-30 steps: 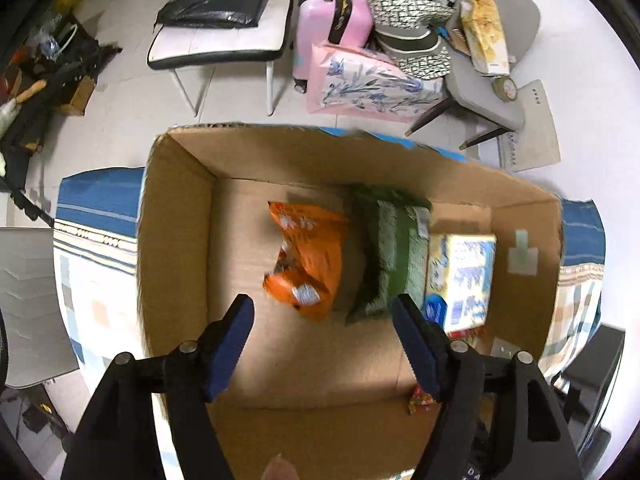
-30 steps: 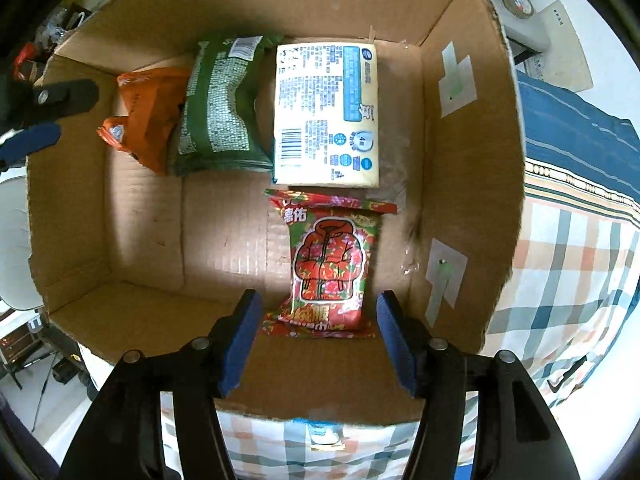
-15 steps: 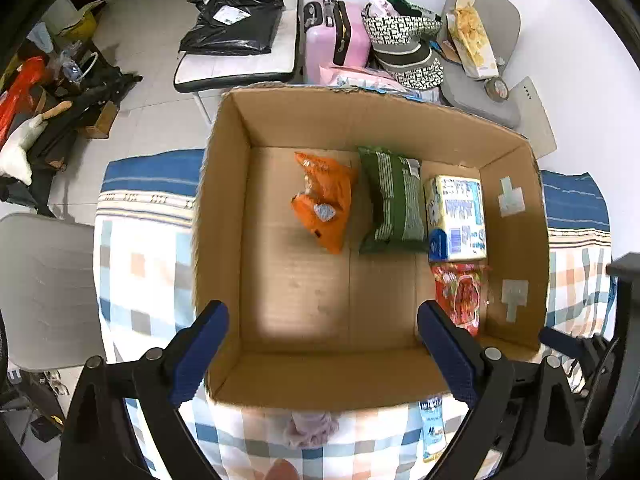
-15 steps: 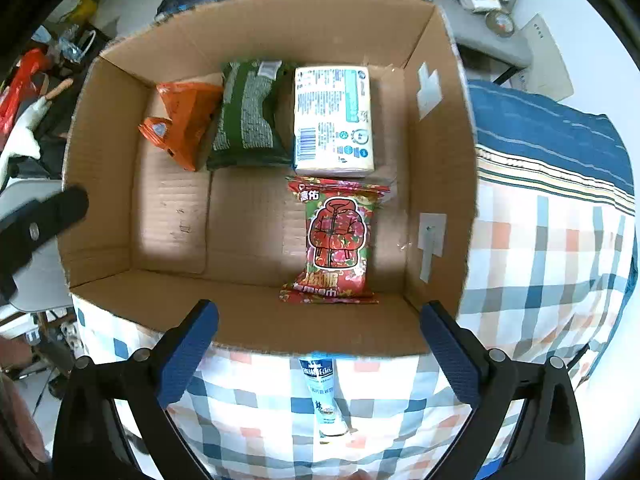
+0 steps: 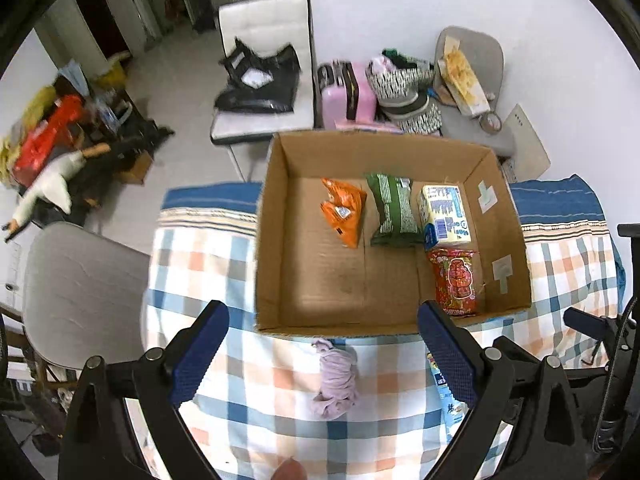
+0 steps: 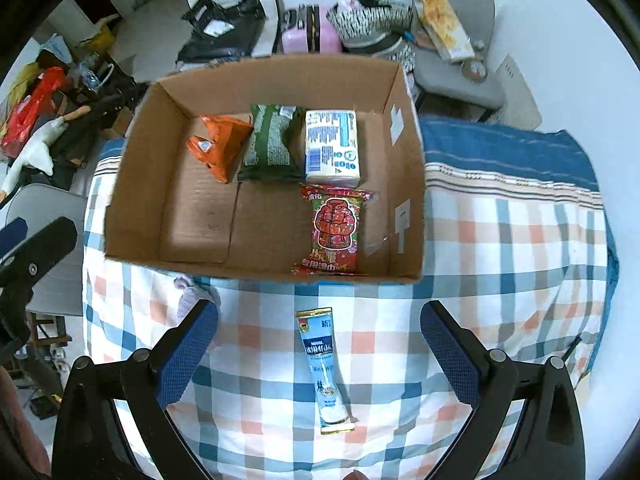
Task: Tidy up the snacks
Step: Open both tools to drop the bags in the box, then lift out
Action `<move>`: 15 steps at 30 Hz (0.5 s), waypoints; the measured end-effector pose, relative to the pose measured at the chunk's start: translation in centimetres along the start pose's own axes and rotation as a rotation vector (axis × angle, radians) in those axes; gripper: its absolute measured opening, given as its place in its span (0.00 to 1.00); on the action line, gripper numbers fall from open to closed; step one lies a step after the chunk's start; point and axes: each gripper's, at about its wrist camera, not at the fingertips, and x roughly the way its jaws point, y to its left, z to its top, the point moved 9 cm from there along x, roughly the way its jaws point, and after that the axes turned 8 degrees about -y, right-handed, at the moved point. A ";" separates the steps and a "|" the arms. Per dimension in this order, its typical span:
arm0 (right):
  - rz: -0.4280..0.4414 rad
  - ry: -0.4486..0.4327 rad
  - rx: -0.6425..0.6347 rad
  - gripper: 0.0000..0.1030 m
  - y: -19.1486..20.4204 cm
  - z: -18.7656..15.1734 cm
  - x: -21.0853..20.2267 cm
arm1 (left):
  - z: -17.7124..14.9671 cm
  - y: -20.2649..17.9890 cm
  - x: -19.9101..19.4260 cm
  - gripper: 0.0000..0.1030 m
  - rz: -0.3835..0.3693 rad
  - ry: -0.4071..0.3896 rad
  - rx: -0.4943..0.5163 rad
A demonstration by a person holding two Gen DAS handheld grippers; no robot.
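An open cardboard box (image 5: 276,216) (image 6: 408,168) rests on a checked cloth. Inside lie an orange packet (image 5: 344,210) (image 6: 218,144), a green packet (image 5: 392,210) (image 6: 272,142), a yellow-and-blue pack (image 5: 444,216) (image 6: 332,146) and a red packet (image 5: 456,282) (image 6: 336,230). A slim blue sachet (image 6: 326,368) (image 5: 446,388) lies on the cloth in front of the box. My right gripper (image 6: 320,348) is open, high above that sachet. The left gripper (image 5: 322,350) is open too, above a crumpled lilac cloth (image 5: 336,380) near the box's front wall. Neither holds anything.
The checked cloth (image 6: 500,272) runs wide to the right of the box. A grey chair (image 5: 80,288) stands at the left. Behind are a white chair (image 5: 264,80), a pink suitcase (image 5: 348,92) and a laden grey chair (image 6: 452,40). Clutter covers the floor at far left.
Both grippers have drawn back and up out of the box and opened wider. The whole box and the cloth in front of it, with the blue sachet, are now in sight.
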 end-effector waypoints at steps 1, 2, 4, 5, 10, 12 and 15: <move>0.001 -0.010 0.000 1.00 0.0 -0.2 -0.6 | -0.1 0.0 -0.7 0.94 0.002 -0.015 -0.001; 0.002 -0.019 0.001 1.00 0.0 -0.5 -1.1 | -0.2 0.0 -1.4 0.94 0.005 -0.028 0.001; 0.011 -0.049 0.005 1.00 -0.1 -0.9 -2.6 | -0.4 -0.1 -2.8 0.94 0.011 -0.052 0.004; 0.012 -0.057 0.007 1.00 -0.1 -1.1 -3.0 | -0.5 -0.1 -3.4 0.94 0.012 -0.063 0.005; 0.030 -0.118 0.012 1.00 -0.2 -2.1 -6.5 | -0.9 -0.1 -6.7 0.94 0.009 -0.124 -0.029; 0.035 -0.140 0.014 1.00 -0.2 -2.2 -7.7 | -1.1 -0.2 -8.0 0.94 -0.003 -0.144 -0.047; 0.046 -0.179 0.020 1.00 -0.3 -2.3 -9.6 | -1.4 -0.4 -9.6 0.94 -0.009 -0.172 -0.058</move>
